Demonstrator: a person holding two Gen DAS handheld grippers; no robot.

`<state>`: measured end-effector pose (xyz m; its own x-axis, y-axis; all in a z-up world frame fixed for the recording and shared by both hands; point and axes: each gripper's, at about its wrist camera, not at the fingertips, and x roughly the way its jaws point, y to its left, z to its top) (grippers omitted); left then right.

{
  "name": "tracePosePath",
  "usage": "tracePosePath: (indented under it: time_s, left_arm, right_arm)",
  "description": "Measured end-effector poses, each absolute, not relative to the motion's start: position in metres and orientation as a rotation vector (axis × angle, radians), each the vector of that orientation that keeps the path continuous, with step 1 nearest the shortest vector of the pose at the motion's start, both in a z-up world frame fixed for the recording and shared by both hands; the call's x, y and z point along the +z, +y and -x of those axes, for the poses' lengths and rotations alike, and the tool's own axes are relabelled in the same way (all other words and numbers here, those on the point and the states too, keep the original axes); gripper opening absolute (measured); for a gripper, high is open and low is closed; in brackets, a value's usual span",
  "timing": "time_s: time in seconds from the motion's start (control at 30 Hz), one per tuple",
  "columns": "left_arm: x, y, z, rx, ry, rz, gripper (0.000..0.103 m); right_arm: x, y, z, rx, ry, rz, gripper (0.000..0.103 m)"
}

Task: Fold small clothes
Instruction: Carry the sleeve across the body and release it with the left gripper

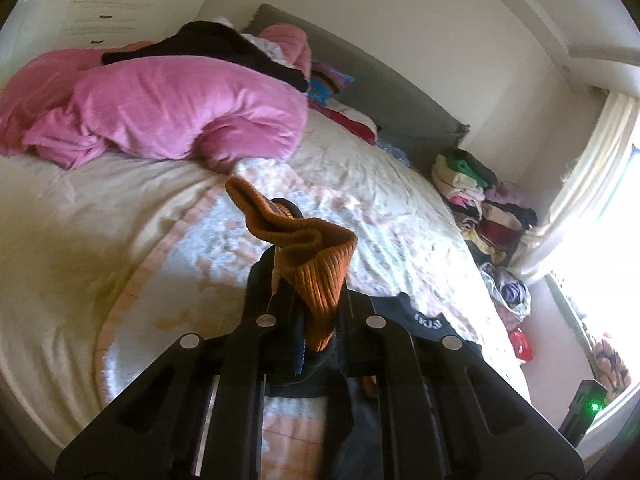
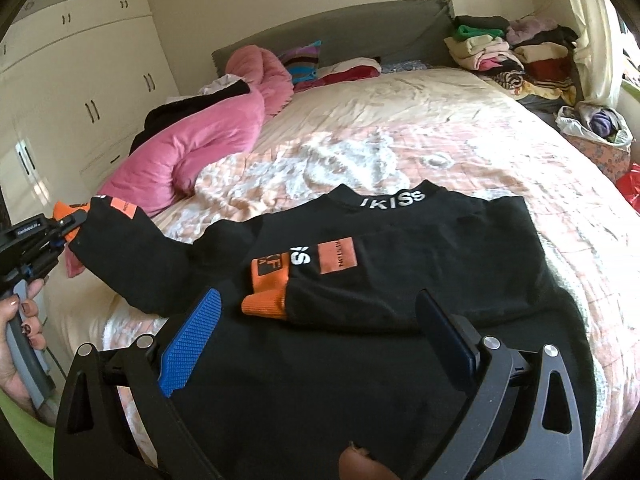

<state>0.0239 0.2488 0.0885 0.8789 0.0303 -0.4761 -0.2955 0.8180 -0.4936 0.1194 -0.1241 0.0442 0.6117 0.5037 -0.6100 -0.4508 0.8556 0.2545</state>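
Note:
A small black sweatshirt (image 2: 400,360) with white collar lettering and orange cuffs lies flat on the bed. Its right sleeve (image 2: 360,280) is folded across the chest, with its orange cuff (image 2: 264,304) toward the left. My left gripper (image 1: 296,248) is shut on the other sleeve's orange cuff (image 1: 316,276) and holds it lifted off the bed. It also shows at the left of the right wrist view (image 2: 66,220), with that sleeve (image 2: 132,256) stretched out. My right gripper (image 2: 320,332) is open and empty, hovering over the sweatshirt's lower body.
A pink duvet (image 2: 192,148) and dark clothes are heaped at the bed's left. Stacks of folded clothes (image 2: 508,52) sit at the far right by the grey headboard (image 2: 340,32). A bag of clothes (image 2: 596,124) stands beside the bed. White wardrobes (image 2: 80,80) line the left wall.

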Motion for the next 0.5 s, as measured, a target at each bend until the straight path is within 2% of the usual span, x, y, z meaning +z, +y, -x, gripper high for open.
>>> tracePosePath:
  time_s: [0.5]
  left_arm:
    - [0.104, 0.183, -0.067, 0.023, 0.514, 0.493, 0.003]
  right_arm:
    - [0.056, -0.166, -0.120, 0.486, 0.698, -0.114, 0.097]
